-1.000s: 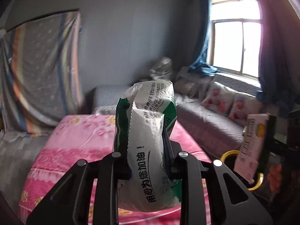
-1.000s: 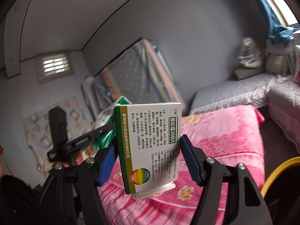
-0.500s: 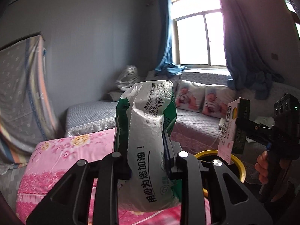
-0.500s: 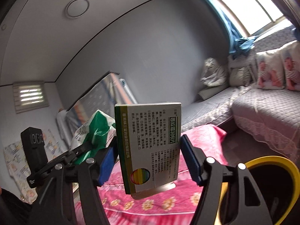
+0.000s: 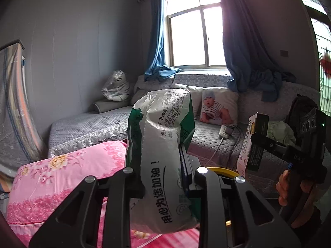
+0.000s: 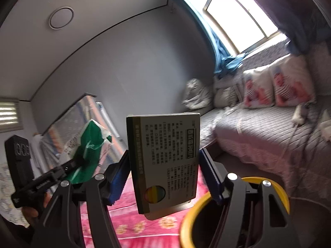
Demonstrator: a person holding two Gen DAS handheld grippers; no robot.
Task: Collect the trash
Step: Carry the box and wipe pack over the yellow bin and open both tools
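My left gripper (image 5: 163, 177) is shut on a green and white plastic bag (image 5: 163, 144) with black print, held upright in the air. My right gripper (image 6: 165, 173) is shut on a white and green cardboard box (image 6: 165, 159). In the left wrist view the right gripper (image 5: 258, 144) holds the box (image 5: 250, 142) at the right, above a yellow-rimmed bin (image 5: 225, 170). In the right wrist view the bin (image 6: 277, 190) is at the lower right, and the left gripper with the bag (image 6: 91, 153) is at the left.
A bed with a pink flowered cover (image 5: 62, 175) lies at the lower left. A grey quilted sofa (image 5: 99, 128) with baby-print pillows (image 5: 219, 109) runs under the window (image 5: 196, 37). A white charger and cables (image 5: 225, 133) lie on the sofa.
Both grippers have swung right, away from the pink bed toward the sofa and window. The yellow bin has come into view below them. Both still hold their items.
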